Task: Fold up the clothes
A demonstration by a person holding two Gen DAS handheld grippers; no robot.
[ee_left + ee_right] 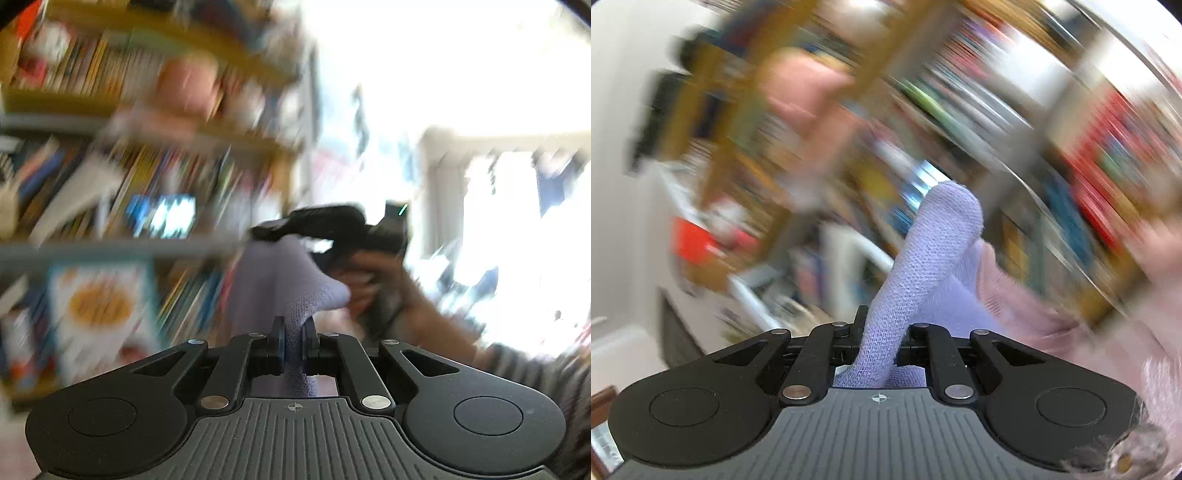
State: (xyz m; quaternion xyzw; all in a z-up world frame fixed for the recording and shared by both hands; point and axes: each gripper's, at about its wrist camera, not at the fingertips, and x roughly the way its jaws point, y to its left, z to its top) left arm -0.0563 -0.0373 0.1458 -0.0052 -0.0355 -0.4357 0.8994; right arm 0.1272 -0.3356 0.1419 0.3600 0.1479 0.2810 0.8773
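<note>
A lavender knit garment (pixel 284 284) is held up in the air, with both grippers clamped on it. In the left wrist view my left gripper (pixel 293 341) is shut on a fold of the lavender fabric that runs up and away from the jaws. Beyond it a hand (pixel 373 280) holds the other black gripper (pixel 325 221), whose fingers pinch the far edge of the same cloth. In the right wrist view my right gripper (pixel 882 334) is shut on a ribbed strip of the lavender garment (pixel 931 251), which stands up between the jaws. Both views are motion-blurred.
Wooden bookshelves (pixel 147 155) packed with books fill the background, also blurred in the right wrist view as bookshelves (pixel 960 110). A bright window (pixel 480 110) lies to the right. A striped sleeve (pixel 535 369) shows at the right edge. Pale pink fuzzy fabric (pixel 1089 325) lies to the right.
</note>
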